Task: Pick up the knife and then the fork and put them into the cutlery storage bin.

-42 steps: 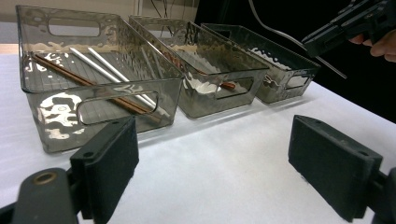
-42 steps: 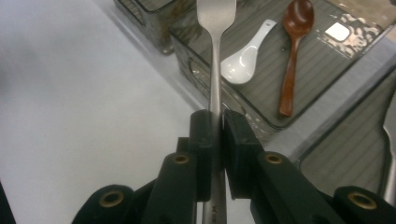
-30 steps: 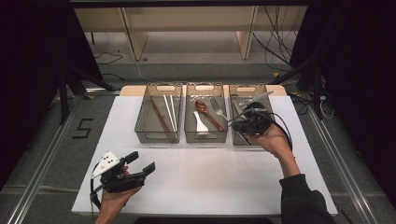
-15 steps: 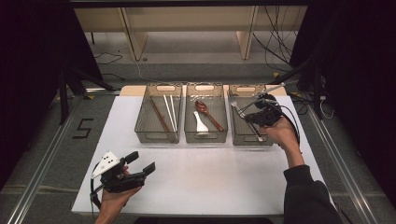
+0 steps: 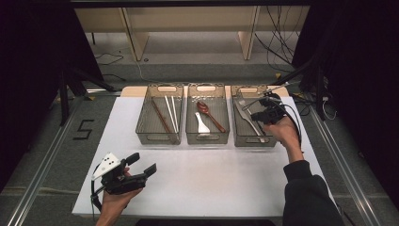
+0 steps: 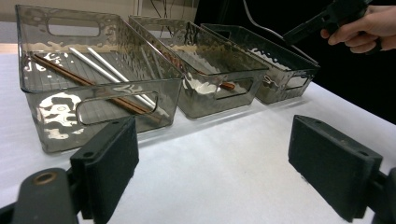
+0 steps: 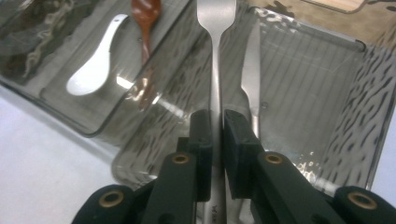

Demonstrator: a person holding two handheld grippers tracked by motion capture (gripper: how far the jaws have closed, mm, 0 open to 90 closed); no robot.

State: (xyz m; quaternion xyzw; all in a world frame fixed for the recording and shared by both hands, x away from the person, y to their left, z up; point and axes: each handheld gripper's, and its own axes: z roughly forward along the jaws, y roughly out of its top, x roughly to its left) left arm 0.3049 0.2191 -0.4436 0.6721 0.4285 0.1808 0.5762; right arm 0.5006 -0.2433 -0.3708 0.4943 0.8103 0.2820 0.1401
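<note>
My right gripper (image 5: 259,112) hovers over the right clear bin (image 5: 254,143), shut on the handle of a silver fork (image 7: 215,70). The fork's head reaches forward over the wall between the middle and right bins. A silver knife (image 7: 251,70) lies in the right bin beneath it. The middle bin (image 5: 207,141) holds a brown wooden spoon (image 5: 209,115) and a white spoon (image 5: 201,126). Brown and white chopsticks (image 5: 167,115) lie in the left bin (image 5: 159,139). My left gripper (image 5: 141,165) rests open near the table's front left, with nothing between its jaws (image 6: 219,172).
The three bins stand side by side at the far side of the white table (image 5: 211,179). Cables (image 5: 282,42) and shelf legs lie on the floor behind. A "5" mark (image 5: 83,129) sits on the floor to the left.
My right hand has carried the fork to the right and slightly farther away, from the middle bin's edge to over the right bin. The left gripper stayed still.
</note>
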